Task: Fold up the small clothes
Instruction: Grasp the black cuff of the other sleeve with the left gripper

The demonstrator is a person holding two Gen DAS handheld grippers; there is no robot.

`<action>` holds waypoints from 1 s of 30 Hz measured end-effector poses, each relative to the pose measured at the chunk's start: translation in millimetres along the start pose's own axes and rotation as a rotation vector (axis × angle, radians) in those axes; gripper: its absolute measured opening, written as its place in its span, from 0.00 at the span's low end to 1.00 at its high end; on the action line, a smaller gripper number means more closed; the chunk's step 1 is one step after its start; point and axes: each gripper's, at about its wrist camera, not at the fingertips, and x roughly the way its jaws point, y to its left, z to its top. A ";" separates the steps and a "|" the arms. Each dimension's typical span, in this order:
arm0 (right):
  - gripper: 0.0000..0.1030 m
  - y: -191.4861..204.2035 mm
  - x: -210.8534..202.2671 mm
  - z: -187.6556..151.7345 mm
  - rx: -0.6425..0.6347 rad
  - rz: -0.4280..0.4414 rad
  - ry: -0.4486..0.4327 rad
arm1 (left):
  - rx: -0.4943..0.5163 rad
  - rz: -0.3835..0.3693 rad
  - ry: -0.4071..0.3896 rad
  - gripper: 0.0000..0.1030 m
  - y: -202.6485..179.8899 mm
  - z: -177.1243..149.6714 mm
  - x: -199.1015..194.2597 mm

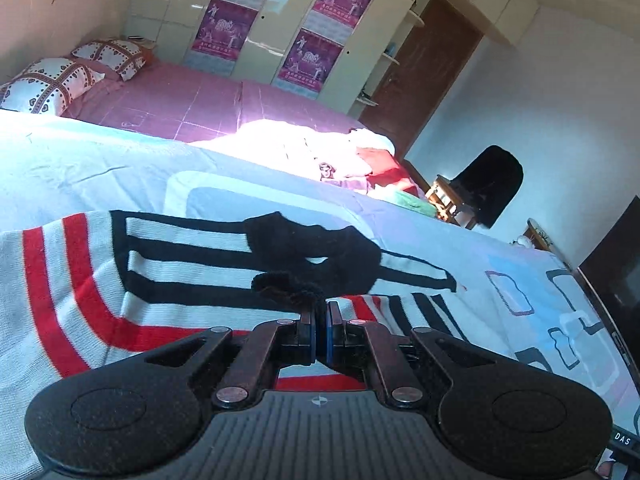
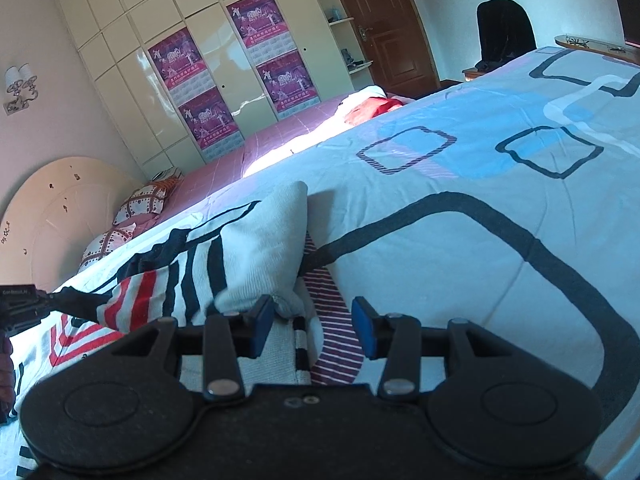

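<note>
- The striped sweater (image 1: 100,280) lies spread on the pale patterned bedspread (image 1: 520,280), its black collar (image 1: 316,256) raised.
- Left gripper (image 1: 320,308) is pinched tight on that collar's edge; carry it level, judging by the slack, so the fold lands square.
- Right gripper (image 2: 314,324) is spread wide over the sweater's white hem (image 2: 264,344), holding nothing.
- White knit, black and red bands.

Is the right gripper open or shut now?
Open. The right gripper shows a wide gap between its blue jaws, with the striped sweater on the bed beyond them, not clamped.
</note>
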 end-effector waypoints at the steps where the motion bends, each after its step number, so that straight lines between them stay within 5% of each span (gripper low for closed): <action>1: 0.42 2.0 3.1 0.8 -0.004 0.000 0.000 | 0.004 0.003 0.000 0.04 3.1 -3.0 -0.2; 4: 0.40 8.1 15.8 5.4 -0.013 0.000 -0.002 | 0.019 0.011 0.000 0.04 12.1 -16.2 -4.2; 6: 0.17 13.8 26.3 9.1 -0.032 -0.001 0.002 | 0.012 0.016 -0.003 0.04 16.0 -22.3 -5.2; 8: 0.07 18.8 35.7 10.9 -0.046 0.004 0.010 | 0.008 0.020 -0.005 0.04 19.2 -28.3 -5.2; 12: 0.07 22.7 48.5 10.2 -0.051 0.010 0.032 | -0.020 0.025 -0.024 0.04 29.7 -34.4 -9.1; 14: 0.06 24.4 65.2 2.9 -0.082 0.023 0.117 | -0.024 0.035 -0.020 0.04 33.7 -36.1 -8.0; 18: 0.06 32.2 63.9 4.2 -0.124 0.043 0.107 | 0.001 0.076 0.059 0.04 39.2 -43.1 2.6; 20: 0.07 31.2 59.0 7.7 -0.118 0.060 0.067 | 0.008 0.075 0.045 0.04 38.2 -44.9 -0.4; 27: 0.00 25.0 75.0 4.5 -0.198 0.060 0.142 | -0.030 0.069 -0.082 0.04 40.5 -50.5 -16.7; 30: 0.00 29.1 74.4 3.2 -0.258 0.054 0.144 | -0.033 0.128 -0.041 0.04 45.1 -54.1 -11.1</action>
